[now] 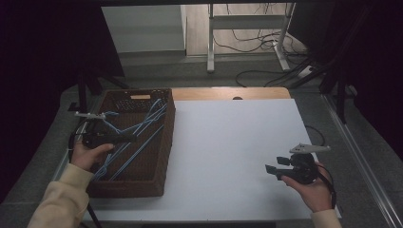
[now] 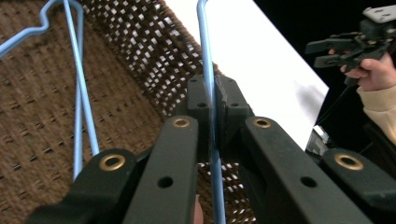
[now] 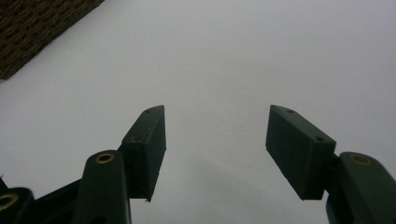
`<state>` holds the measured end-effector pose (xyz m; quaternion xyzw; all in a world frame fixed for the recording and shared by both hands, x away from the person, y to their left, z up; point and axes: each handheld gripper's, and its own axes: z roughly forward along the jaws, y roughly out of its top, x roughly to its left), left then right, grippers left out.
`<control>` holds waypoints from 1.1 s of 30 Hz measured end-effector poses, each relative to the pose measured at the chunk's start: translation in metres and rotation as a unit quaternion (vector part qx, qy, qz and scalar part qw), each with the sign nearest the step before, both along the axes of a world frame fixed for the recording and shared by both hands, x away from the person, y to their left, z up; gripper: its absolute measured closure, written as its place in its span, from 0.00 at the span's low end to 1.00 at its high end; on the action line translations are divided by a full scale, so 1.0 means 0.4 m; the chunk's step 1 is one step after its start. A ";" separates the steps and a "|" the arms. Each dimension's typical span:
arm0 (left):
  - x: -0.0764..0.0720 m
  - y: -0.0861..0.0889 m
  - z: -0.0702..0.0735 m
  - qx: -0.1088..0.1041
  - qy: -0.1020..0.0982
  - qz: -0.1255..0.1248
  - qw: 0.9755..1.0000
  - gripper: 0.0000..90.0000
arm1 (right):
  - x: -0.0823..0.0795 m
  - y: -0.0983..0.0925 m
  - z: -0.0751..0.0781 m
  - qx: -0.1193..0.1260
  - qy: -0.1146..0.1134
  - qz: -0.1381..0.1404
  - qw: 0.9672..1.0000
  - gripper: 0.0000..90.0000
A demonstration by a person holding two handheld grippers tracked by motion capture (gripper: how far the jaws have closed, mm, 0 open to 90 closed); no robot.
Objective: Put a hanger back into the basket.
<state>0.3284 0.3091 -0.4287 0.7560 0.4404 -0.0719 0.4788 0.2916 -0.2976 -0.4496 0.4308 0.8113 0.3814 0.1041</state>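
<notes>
A brown wicker basket [image 1: 164, 142] stands at the table's left side and holds several light blue wire hangers [image 1: 142, 127]. My left gripper [image 1: 130, 138] reaches over the basket and is shut on one blue hanger's wire [image 2: 206, 56], which runs straight up between the pads [image 2: 198, 95] in the left gripper view. Another blue hanger [image 2: 80, 88] lies on the basket's woven floor [image 2: 32, 121]. My right gripper [image 1: 274, 166] hovers over the white table [image 1: 228, 142] near its right front, open with nothing between its fingers [image 3: 148, 140].
A wooden strip [image 1: 228, 93] edges the table's far side. Beyond it stand a metal desk frame [image 1: 247, 42] and loose floor cables [image 1: 256, 42]. Dark curtains hang at both sides. The basket's corner [image 3: 42, 28] shows at the upper left of the right gripper view.
</notes>
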 end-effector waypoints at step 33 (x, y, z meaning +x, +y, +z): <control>-0.054 0.053 -0.027 0.089 -0.020 0.169 0.981 0.36 | -0.003 0.006 0.001 -0.004 -0.003 0.002 1.000 0.42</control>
